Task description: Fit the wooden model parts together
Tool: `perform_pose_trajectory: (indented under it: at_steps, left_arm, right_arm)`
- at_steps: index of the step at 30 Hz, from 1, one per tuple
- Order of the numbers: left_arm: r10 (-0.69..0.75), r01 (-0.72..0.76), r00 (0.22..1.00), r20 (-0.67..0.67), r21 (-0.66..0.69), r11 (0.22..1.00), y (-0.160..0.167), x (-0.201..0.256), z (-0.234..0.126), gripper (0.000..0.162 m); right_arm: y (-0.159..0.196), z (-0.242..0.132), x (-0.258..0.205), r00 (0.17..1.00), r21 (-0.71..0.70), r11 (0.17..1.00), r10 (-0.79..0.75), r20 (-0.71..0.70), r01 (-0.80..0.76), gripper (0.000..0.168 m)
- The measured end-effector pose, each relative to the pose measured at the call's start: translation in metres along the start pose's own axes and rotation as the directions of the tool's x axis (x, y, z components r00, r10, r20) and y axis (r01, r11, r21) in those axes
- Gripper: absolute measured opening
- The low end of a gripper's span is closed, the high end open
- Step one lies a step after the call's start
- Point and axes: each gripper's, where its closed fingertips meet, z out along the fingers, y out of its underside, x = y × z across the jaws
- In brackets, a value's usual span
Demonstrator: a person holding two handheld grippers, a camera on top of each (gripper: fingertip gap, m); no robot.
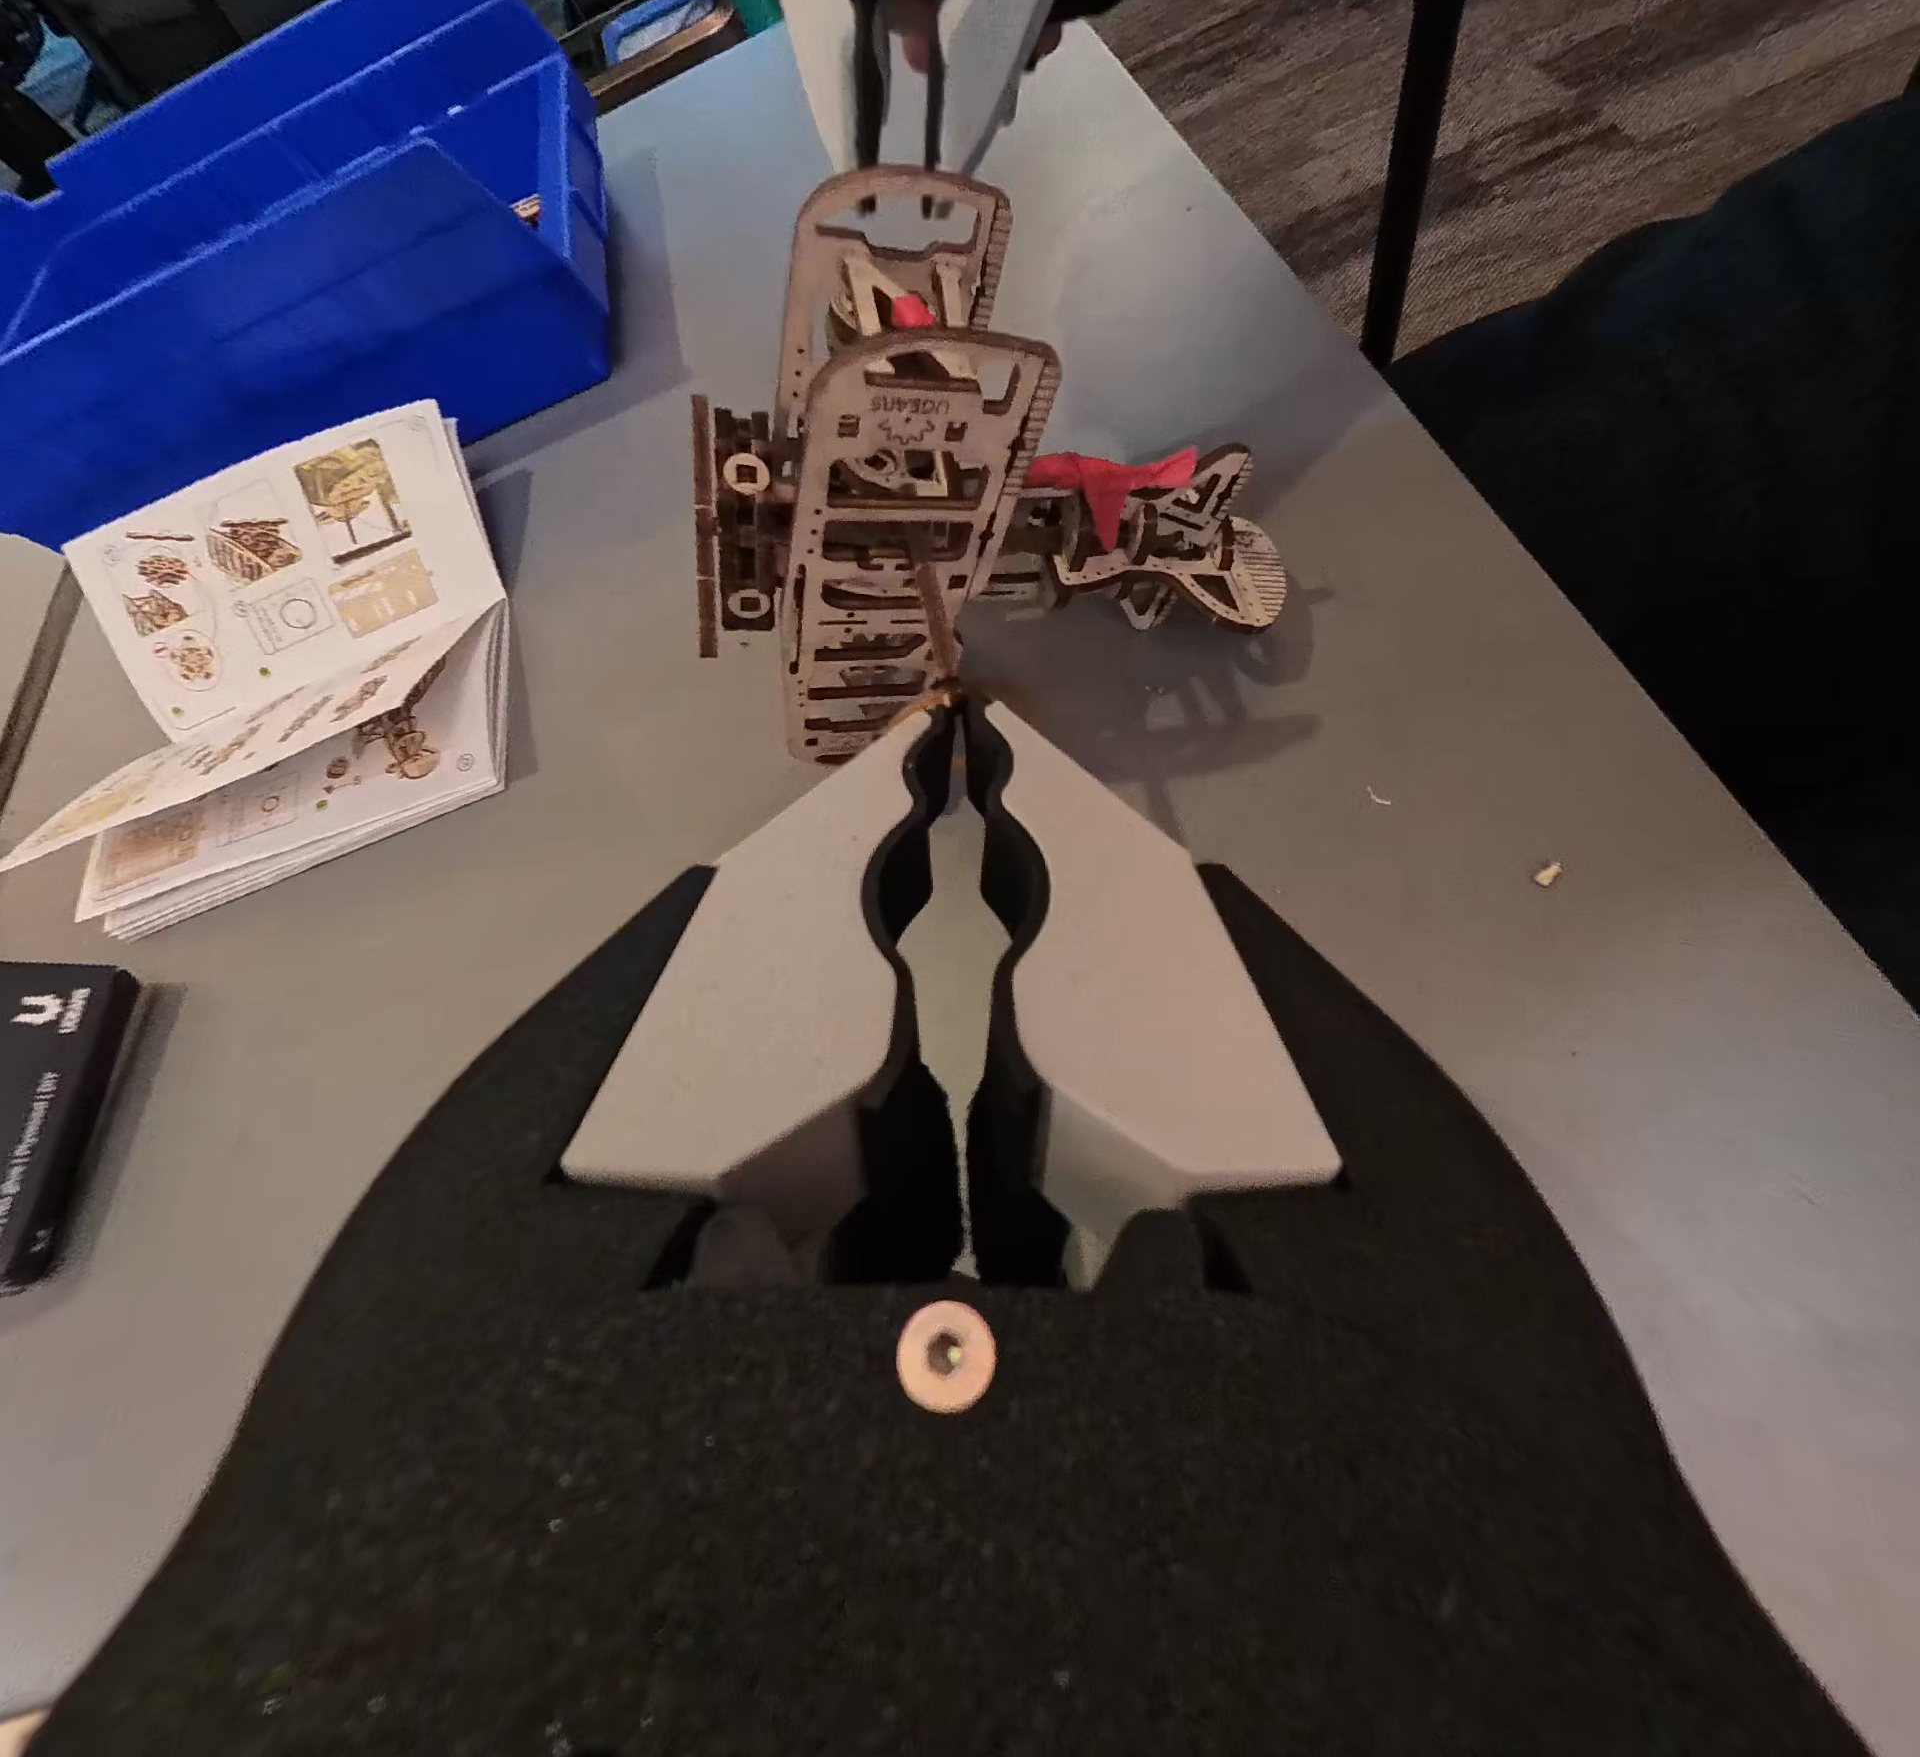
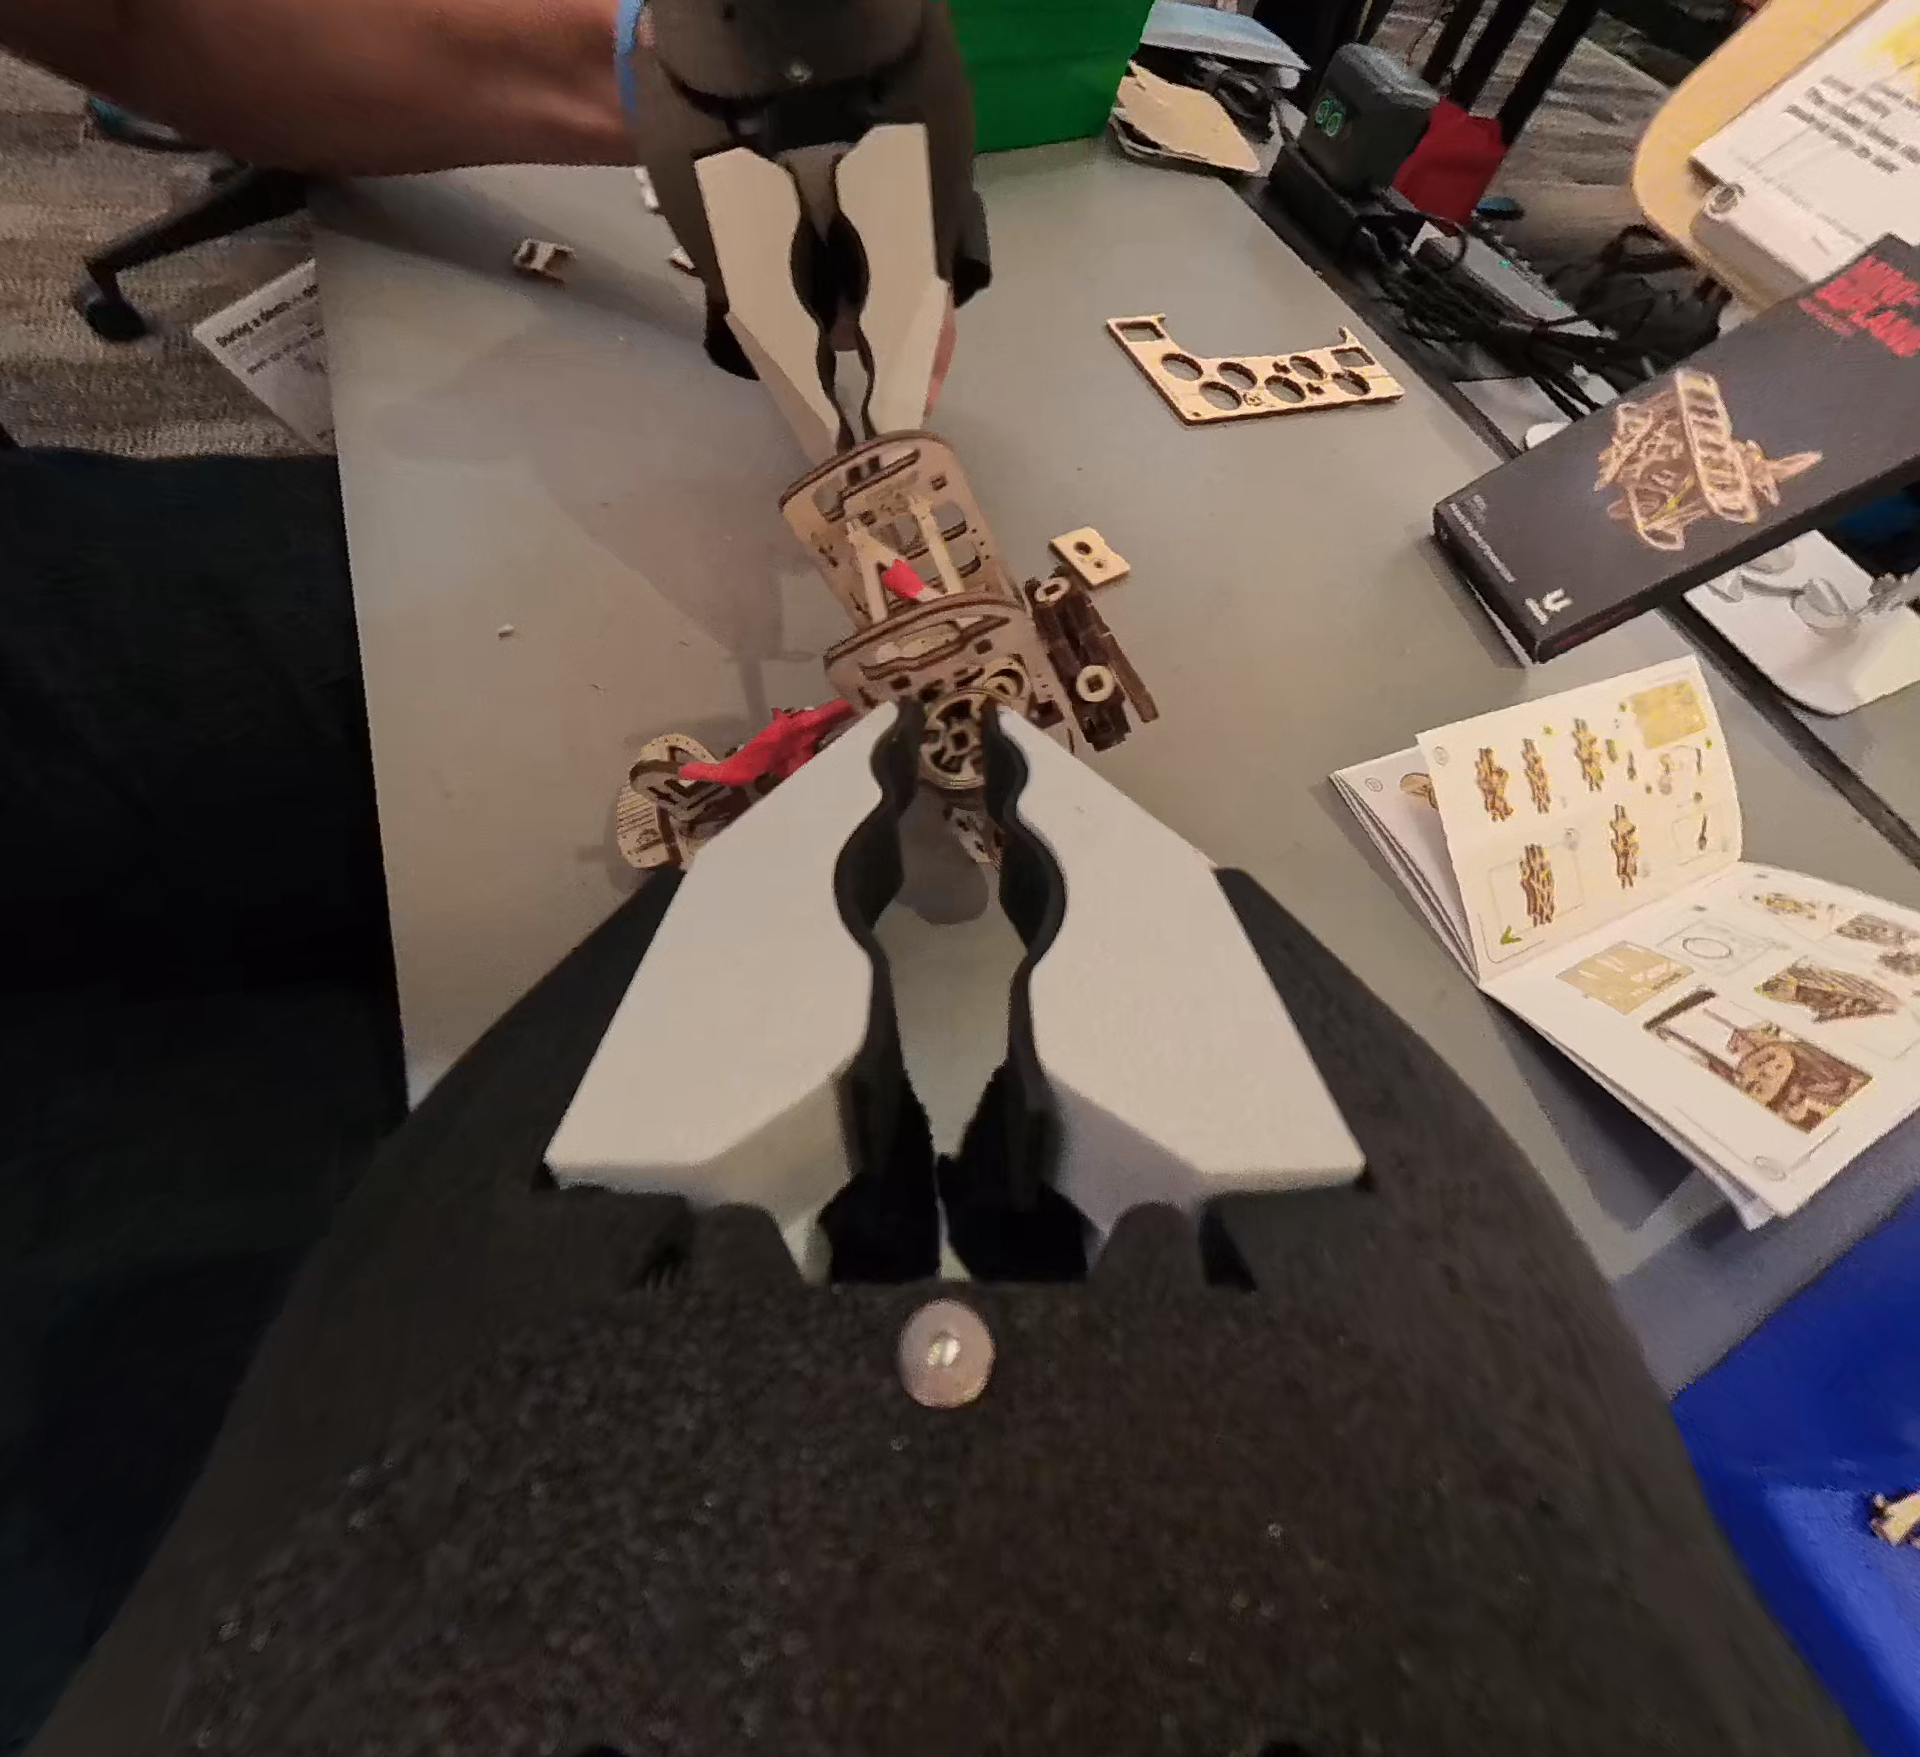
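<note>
Wooden biplane (image 1: 914, 523) on edge, tail (image 1: 1195, 533) pointing right

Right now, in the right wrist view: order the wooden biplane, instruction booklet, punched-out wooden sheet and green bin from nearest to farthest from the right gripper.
From the right gripper:
1. Wooden biplane, at the fingertips, centre of the table.
2. Instruction booklet, lying open off to the right.
3. Punched-out wooden sheet, farther back, right of centre.
4. Green bin, at the table's far edge, behind the left gripper.
</note>
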Motion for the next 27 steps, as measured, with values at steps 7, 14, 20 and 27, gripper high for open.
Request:
perform_pose_trajectory:
  at_steps: [7,14,20,27]
  left_arm:
    - [-0.052,0.053,0.998,-0.047,0.019,0.998,-0.005,-0.001,0.007,0.000]
    - [-0.034,0.034,0.999,-0.013,-0.030,0.999,-0.011,-0.007,0.012,0.000]
    - [-0.018,0.019,1.000,0.018,-0.060,0.998,-0.014,-0.012,0.015,0.000]
    - [0.058,-0.051,0.995,0.077,-0.091,0.995,-0.018,-0.013,0.020,0.000]
  right_arm:
    - [0.007,0.006,-0.009,0.990,0.058,0.992,-0.114,0.077,0.109,0.013]
    - [0.003,0.009,0.006,0.984,0.090,0.984,-0.162,0.073,0.155,0.016]
    - [-0.003,0.008,0.012,0.988,0.152,0.988,-0.037,0.152,0.014,0.015]
    - [0.019,0.010,0.030,0.928,0.091,0.976,0.155,0.338,-0.196,0.010]
